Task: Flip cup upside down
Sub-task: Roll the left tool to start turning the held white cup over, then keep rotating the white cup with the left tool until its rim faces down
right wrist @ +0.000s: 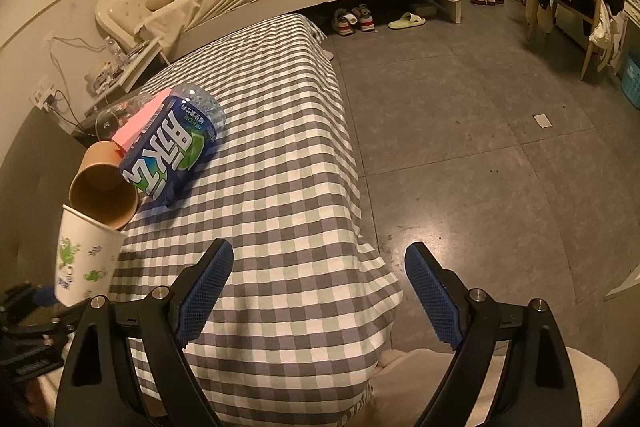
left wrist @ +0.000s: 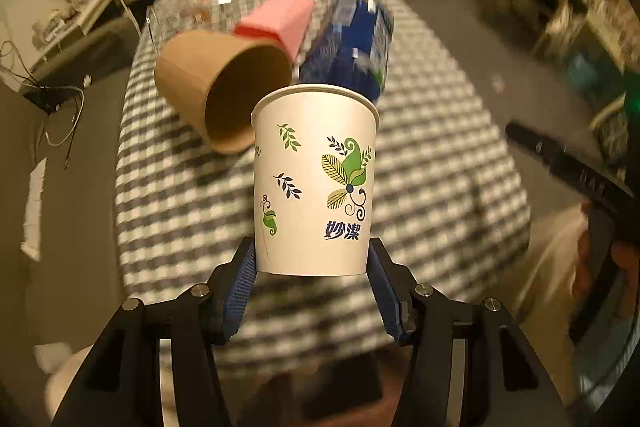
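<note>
Left wrist view: at the upper left of the frame a brown paper cup (left wrist: 216, 91) lies on its side on the checked cloth of the counter (left wrist: 440, 163), mouth toward the camera. Just right of it and behind sit a pink block (left wrist: 280, 19) and a blue-labelled bottle (left wrist: 352, 43), both blurred. In the centre of the frame the white leaf-print cup (left wrist: 314, 179) stands mouth up, rim at the top, clamped near its base by the left tongs (left wrist: 312, 267), blue pads pressed on either side. At the right edge a dark part of the other tool shows.

Right wrist view: at the lower left of the frame the same white cup (right wrist: 86, 259) appears, mouth up, its rim overlapping the brown cup (right wrist: 102, 187) in this view. The bottle (right wrist: 172, 151) lies on its side to the right, the pink block (right wrist: 140, 119) beside it. In the lower centre the right tongs (right wrist: 320, 291) are wide apart and hold nothing, over the counter's (right wrist: 280, 147) near end. The floor (right wrist: 480, 147) fills the right side.
</note>
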{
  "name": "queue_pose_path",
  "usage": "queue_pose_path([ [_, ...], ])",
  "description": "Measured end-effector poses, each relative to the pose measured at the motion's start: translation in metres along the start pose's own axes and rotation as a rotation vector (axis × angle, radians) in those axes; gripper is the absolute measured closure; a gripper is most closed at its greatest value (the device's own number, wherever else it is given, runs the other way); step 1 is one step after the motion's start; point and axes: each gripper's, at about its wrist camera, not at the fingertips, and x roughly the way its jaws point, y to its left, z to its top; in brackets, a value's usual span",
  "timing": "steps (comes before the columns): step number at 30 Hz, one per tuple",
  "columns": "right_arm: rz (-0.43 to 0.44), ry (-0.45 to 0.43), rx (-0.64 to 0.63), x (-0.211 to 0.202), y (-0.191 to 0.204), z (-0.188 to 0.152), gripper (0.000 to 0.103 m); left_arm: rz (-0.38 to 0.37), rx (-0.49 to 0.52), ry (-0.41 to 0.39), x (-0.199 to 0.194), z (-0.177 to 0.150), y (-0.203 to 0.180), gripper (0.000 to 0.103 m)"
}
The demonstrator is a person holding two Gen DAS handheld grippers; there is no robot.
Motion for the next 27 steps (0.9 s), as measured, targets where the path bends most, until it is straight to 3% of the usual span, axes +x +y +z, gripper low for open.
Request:
queue_pose_path([
  [5,0.008,0.000,0.004,-0.001,-0.001,0.000,0.015,0.054,0.165,0.271,0.003,0.003,-0.001,0.047],
  [8,0.019,0.002,0.012,-0.001,-0.002,0.000,0.015,0.135,0.297,0.418,0.013,0.005,-0.006,0.047],
  [13,0.040,-0.002,0.026,-0.003,-0.002,0.003,0.015,0.250,0.506,0.567,0.043,0.018,-0.031,0.047],
  [17,0.058,-0.005,0.046,-0.004,-0.008,0.007,0.015,0.270,0.584,0.574,0.064,0.036,-0.054,0.047],
  [21,0.064,-0.001,0.071,-0.005,-0.017,0.008,0.015,0.249,0.581,0.545,0.070,0.053,-0.066,0.047],
  [27,0.065,0.008,0.099,-0.004,-0.028,0.009,0.015,0.260,0.586,0.592,0.058,0.054,-0.060,0.047],
])
